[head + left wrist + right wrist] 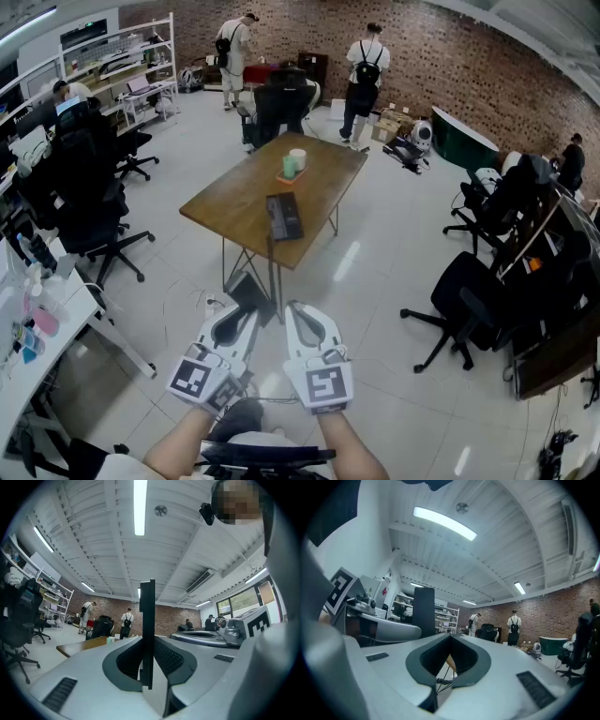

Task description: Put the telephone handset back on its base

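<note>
A black telephone base (284, 216) lies on the wooden table (234, 202), well ahead of me. My left gripper (246, 314) is low and close to my body, shut on a flat black handset (247, 294) that sticks out past its tips. In the left gripper view the handset (147, 620) stands edge-on and upright between the pads. My right gripper (295, 309) hangs beside the left one, its tips together with nothing in them; in the right gripper view (450, 639) the jaws meet at a point. From that view the handset (424, 611) shows at the left.
A green cup (290, 167) and a white cup (298, 158) stand at the table's far end. Black office chairs (469, 300) stand right and left (89, 225). A white desk (37, 347) runs along the left. Two people (364, 75) stand at the brick wall. White tile floor lies between me and the table.
</note>
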Motion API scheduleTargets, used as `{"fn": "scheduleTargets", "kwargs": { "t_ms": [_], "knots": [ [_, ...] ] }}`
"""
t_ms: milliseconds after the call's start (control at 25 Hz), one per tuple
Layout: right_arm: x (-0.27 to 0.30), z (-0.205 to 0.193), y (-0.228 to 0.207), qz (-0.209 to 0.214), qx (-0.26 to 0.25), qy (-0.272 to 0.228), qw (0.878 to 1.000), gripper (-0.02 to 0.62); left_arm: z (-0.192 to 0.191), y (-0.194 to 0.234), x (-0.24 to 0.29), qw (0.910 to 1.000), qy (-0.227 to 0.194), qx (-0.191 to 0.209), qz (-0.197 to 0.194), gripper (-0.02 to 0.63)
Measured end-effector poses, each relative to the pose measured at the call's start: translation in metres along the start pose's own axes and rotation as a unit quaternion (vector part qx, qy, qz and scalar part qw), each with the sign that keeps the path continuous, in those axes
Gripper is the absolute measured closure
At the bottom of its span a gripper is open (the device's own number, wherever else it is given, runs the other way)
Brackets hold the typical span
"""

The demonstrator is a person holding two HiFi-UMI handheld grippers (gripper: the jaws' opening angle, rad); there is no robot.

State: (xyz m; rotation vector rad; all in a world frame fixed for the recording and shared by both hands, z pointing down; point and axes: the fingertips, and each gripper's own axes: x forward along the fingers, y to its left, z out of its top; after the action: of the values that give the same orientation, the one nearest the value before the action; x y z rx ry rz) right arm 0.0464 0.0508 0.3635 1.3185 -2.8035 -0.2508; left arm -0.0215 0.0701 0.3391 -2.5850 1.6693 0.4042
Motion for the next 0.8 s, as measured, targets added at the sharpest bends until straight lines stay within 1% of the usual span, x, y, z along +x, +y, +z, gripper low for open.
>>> {"fn": "scheduleTargets", "kwargs": {
  "t_ms": [120,360,520,640,800],
  "knots": [
    [0.001,0.001,0.000,-0.003,0.016,-0.004,1.000,0.591,-0.001,0.001,0.001,1.0000,0.000,-0.002,0.000,0.541],
    [0.011,-0.002,-0.001,-0.002,0.015,0.000,1.000,0.591,-0.006,0.009,0.008,1.0000,-0.001,-0.005,-0.003,0.543],
    [0.022,-0.011,-0.005,0.006,-0.006,0.013,1.000,0.591,-0.008,0.014,0.015,0.9999,0.003,-0.011,-0.008,0.542],
    [0.032,-0.011,-0.004,0.003,0.009,0.008,1.000,0.591,-0.011,0.022,0.019,0.9998,0.005,-0.016,-0.011,0.543],
    [0.045,-0.010,-0.005,0.009,0.002,0.008,1.000,0.591,-0.016,0.033,0.028,0.9998,0.009,-0.019,-0.007,0.541]
  ]
}}
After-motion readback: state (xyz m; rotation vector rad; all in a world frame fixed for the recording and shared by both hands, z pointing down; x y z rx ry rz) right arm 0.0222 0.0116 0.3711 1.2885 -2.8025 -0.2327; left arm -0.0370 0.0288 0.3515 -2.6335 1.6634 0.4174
